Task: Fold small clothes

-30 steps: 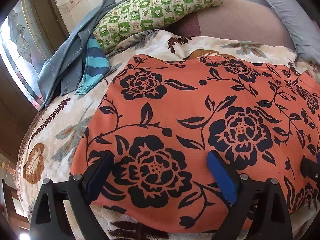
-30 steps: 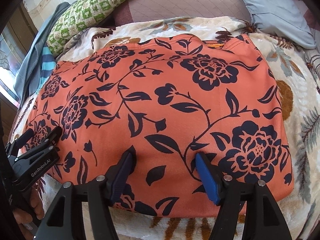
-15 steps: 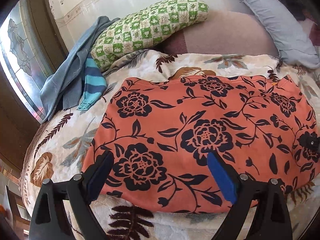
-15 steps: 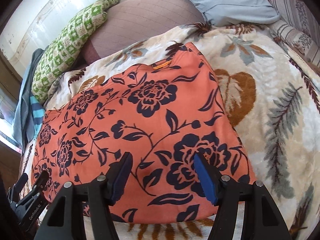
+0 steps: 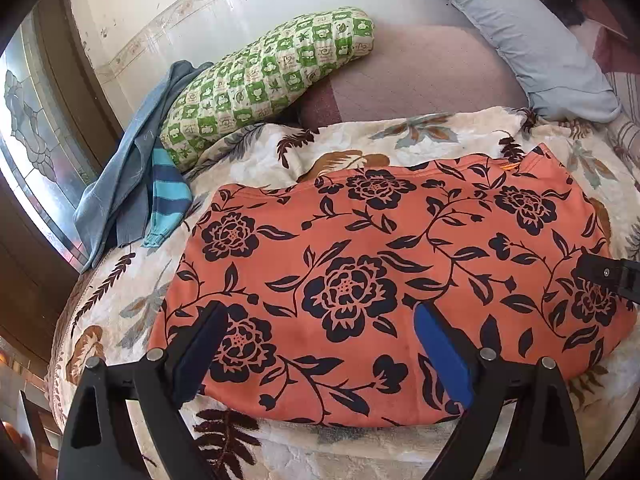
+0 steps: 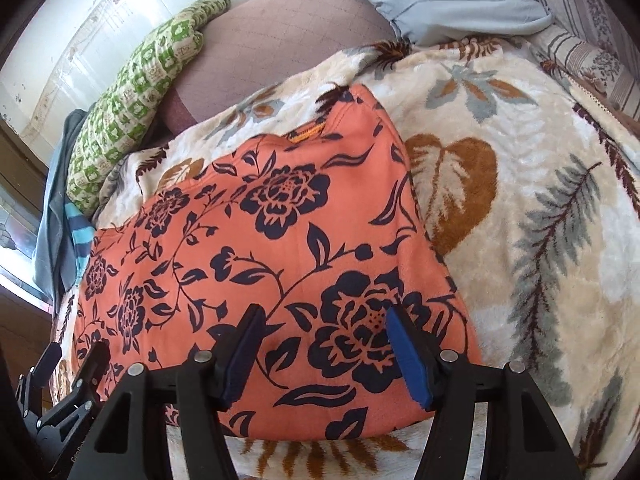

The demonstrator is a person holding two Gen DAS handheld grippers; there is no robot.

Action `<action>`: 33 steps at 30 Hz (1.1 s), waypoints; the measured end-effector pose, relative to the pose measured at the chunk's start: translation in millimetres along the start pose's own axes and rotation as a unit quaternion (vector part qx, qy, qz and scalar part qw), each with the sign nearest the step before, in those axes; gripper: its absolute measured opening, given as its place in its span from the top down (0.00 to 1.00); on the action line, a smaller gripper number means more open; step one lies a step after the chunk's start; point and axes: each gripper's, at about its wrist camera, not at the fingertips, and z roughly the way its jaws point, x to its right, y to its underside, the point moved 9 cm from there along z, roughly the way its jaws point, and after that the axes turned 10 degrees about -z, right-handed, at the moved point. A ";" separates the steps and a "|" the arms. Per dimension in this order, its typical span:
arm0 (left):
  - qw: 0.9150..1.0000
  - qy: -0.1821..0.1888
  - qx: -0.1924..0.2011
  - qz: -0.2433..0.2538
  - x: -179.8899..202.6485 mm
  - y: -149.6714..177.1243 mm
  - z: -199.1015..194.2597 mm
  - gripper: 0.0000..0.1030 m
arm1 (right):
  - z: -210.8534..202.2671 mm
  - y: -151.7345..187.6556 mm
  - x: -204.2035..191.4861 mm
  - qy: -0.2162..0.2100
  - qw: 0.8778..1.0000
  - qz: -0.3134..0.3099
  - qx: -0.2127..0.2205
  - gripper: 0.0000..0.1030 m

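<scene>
Only left view shows grey pillow (image 5: pixel 532 36) whole (right crops it)

Matt orange cloth garment (image 5: pixel 384 280) lies on plush, fuzzy blanket (image 6: pixel 520 208).

A bed under a cream leaf-print blanket (image 5: pixel 440 136) fills the view. At 12 o'clock a pale wall (image 5: pixel 168 4) catches bright daylight; at 9 o'clock stands a patterned-glass window (image 5: pixel 28 120) in dark wood. Pillows lie at 1 o'clock.
</scene>
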 end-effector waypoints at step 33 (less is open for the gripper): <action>0.990 -0.084 -0.075 -0.086 -93.2 16.6 64.8 0.08 | 11.1 8.5 -44.5 -0.011 0.997 -0.077 -0.011 0.36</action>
